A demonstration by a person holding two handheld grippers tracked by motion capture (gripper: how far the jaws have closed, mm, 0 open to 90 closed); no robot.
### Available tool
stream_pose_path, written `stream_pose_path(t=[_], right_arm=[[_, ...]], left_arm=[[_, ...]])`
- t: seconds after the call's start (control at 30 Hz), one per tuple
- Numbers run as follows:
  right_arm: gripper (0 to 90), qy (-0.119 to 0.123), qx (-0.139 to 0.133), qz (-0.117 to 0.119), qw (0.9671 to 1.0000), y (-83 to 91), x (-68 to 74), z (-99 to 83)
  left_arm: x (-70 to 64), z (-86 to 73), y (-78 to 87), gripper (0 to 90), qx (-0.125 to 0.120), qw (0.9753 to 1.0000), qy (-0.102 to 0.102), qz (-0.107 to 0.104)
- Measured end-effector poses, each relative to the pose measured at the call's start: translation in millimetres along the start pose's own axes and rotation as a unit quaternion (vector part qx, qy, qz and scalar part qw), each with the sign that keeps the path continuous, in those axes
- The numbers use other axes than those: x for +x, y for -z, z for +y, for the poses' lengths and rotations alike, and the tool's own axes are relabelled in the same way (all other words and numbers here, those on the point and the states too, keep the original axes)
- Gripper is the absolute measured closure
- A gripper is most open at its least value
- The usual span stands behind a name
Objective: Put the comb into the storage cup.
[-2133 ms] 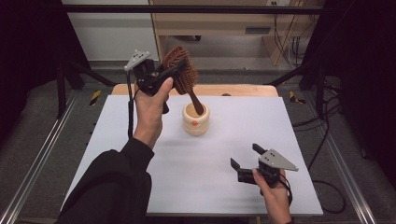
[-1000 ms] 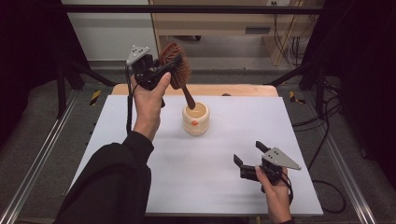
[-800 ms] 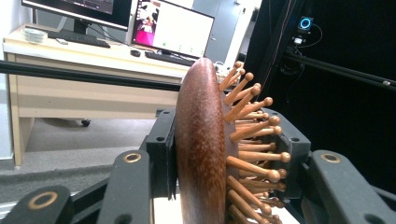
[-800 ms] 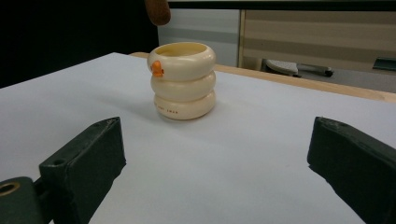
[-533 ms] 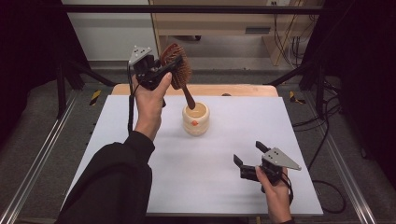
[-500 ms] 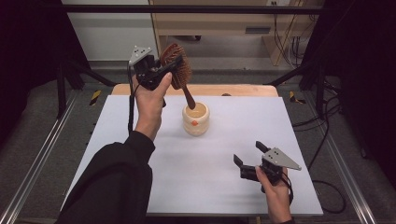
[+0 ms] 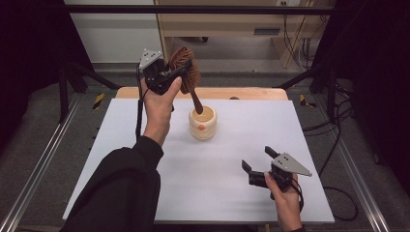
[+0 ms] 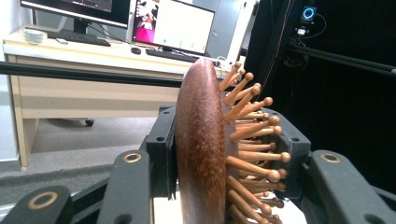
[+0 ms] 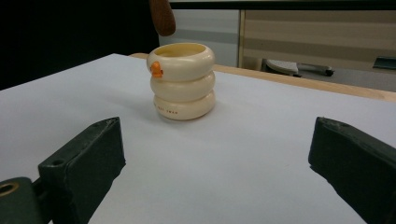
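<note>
Hairbrush (image 8: 205, 154) pegs, plain in left gripper view

Bare table (image 7: 145, 145) around cup (image 7: 202, 123)

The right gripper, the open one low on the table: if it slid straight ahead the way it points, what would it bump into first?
Probably the cream cup. It stands between the open jaws of the right gripper, slightly left of centre, with bare table between them.

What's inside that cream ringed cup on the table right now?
From the high view, the cup shows a bare tan inner wall and nothing inside. The hairbrush, clamped in the left hand-held gripper, hangs handle-down just above its rim. The cup's bottom is hidden.
</note>
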State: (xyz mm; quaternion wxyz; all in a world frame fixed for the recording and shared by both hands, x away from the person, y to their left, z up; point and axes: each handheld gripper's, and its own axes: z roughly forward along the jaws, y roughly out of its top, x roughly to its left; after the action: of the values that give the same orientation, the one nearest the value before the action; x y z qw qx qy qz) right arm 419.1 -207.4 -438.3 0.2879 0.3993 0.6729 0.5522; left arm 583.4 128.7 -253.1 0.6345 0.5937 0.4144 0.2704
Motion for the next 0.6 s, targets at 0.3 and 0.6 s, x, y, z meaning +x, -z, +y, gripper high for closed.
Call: stream_pose_path(t=[0.3,0.6], right_arm=[[3.7,-0.001,0.001,0.001,1.0000,-0.4,-0.1,-0.4],[3.6,-0.003,0.001,0.001,1.0000,-0.6,-0.4,-0.6]], left_arm=[[2.2,-1.0,-1.1,51.6,0.000,1.0000,-0.001,0.003],[1.3,-4.2,-4.2,51.6,0.003,1.0000,-0.004,0.003]])
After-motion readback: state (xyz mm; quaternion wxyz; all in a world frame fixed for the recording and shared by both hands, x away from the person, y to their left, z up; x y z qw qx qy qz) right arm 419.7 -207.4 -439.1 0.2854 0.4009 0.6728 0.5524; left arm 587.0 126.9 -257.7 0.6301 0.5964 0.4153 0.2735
